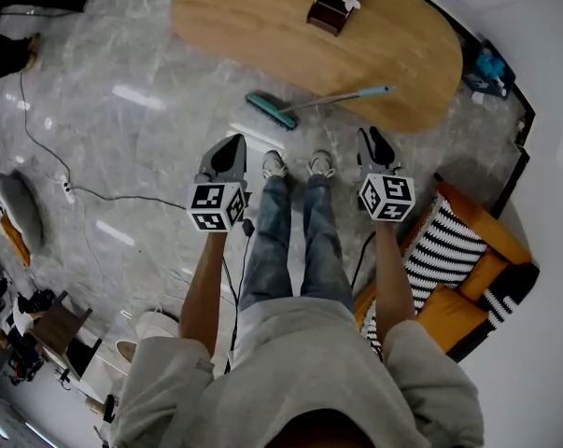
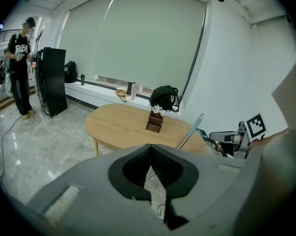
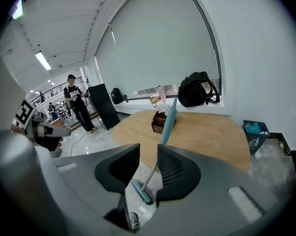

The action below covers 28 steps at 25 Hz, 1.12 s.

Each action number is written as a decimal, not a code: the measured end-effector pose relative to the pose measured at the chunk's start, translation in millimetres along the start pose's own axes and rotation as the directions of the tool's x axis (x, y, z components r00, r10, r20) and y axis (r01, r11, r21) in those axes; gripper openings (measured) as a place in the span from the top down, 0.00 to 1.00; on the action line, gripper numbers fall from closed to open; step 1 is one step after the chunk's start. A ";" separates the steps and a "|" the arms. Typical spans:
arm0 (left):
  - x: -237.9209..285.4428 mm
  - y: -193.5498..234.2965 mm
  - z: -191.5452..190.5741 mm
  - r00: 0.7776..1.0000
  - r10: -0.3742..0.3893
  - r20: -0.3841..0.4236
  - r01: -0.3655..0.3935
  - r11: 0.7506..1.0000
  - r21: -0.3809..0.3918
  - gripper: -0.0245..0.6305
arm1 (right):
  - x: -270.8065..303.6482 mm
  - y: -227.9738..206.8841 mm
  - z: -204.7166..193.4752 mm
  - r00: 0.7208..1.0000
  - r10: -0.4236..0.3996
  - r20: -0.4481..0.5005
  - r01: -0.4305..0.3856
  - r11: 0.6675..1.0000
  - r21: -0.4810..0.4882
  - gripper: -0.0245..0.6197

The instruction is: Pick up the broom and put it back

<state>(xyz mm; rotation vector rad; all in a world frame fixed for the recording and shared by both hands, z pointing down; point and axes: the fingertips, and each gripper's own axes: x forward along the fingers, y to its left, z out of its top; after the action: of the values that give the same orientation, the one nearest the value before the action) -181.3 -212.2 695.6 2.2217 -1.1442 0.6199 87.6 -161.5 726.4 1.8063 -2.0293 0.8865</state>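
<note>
The broom (image 1: 274, 111) has a teal brush head on the marble floor, and its light-blue handle (image 1: 356, 94) leans against the edge of the oval wooden table (image 1: 262, 35). Both grippers hang above the floor in front of the person's shoes, short of the broom. My left gripper (image 1: 229, 149) is shut with its tips together and nothing in it; past it the left gripper view shows the handle (image 2: 191, 130). My right gripper (image 1: 375, 144) is open and empty. The brush head (image 3: 141, 191) and handle (image 3: 168, 118) appear through its gap (image 3: 148, 154), well beyond the jaws.
A brown box with flowers (image 1: 331, 9) stands on the table. An orange armchair with a striped cushion (image 1: 468, 269) is close on the right. A cable (image 1: 104, 194) runs over the floor at left. A person (image 2: 20, 68) stands by a black cabinet (image 2: 52, 80).
</note>
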 end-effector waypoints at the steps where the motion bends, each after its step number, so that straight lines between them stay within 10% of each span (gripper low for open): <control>1: 0.5 0.7 -1.3 1.000 0.000 -0.001 0.000 1.000 0.000 0.96 | 4.3 -2.2 0.7 1.000 -0.002 0.004 0.002 1.000 0.006 0.78; 28: 4.8 10.4 -13.5 0.999 -0.003 -0.037 0.004 1.000 0.026 0.96 | 81.5 -47.3 34.9 0.997 -0.048 0.059 0.042 0.995 0.088 0.80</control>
<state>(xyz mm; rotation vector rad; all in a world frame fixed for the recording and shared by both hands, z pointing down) -189.5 -211.0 711.4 2.2247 -1.1194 0.6753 125.3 -248.7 759.1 1.9401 -2.0069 0.9306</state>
